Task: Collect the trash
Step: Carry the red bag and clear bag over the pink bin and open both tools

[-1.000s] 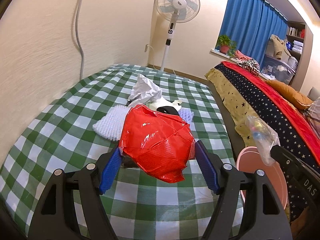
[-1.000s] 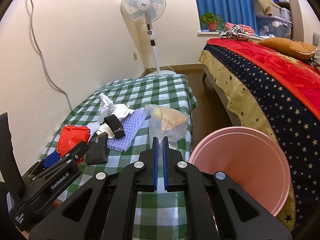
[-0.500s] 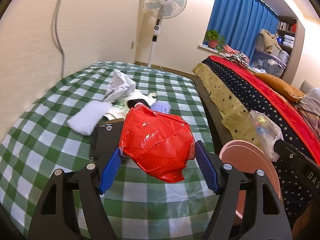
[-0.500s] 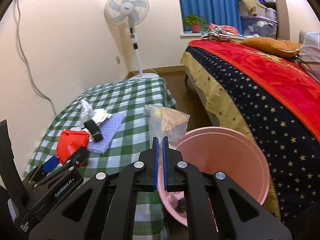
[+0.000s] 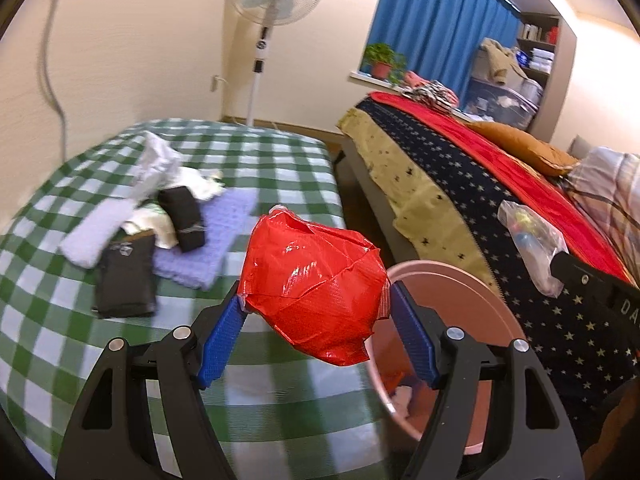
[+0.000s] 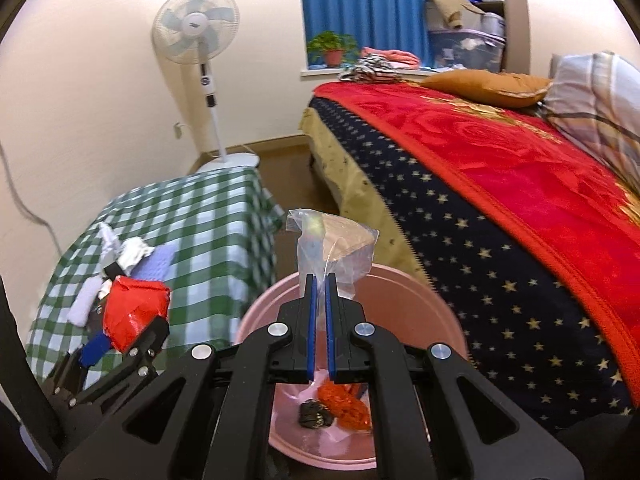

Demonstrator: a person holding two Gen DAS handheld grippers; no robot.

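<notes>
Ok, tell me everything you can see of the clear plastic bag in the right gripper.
The clear plastic bag is crinkled, thin and transparent, with something tan and wedge-shaped inside. It stands up from the right gripper, whose blue pads are shut on its lower edge. It hangs above the pink bin, touching nothing else.

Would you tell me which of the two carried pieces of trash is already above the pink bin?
The clear plastic bag in the right gripper; the red wrapper sits beside the pink bin.

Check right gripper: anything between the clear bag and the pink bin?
Nothing visible. The right gripper holds the clear bag above the open pink bin, whose mouth is uncovered. The left gripper, with its red wrapper, is off to the side.
</notes>
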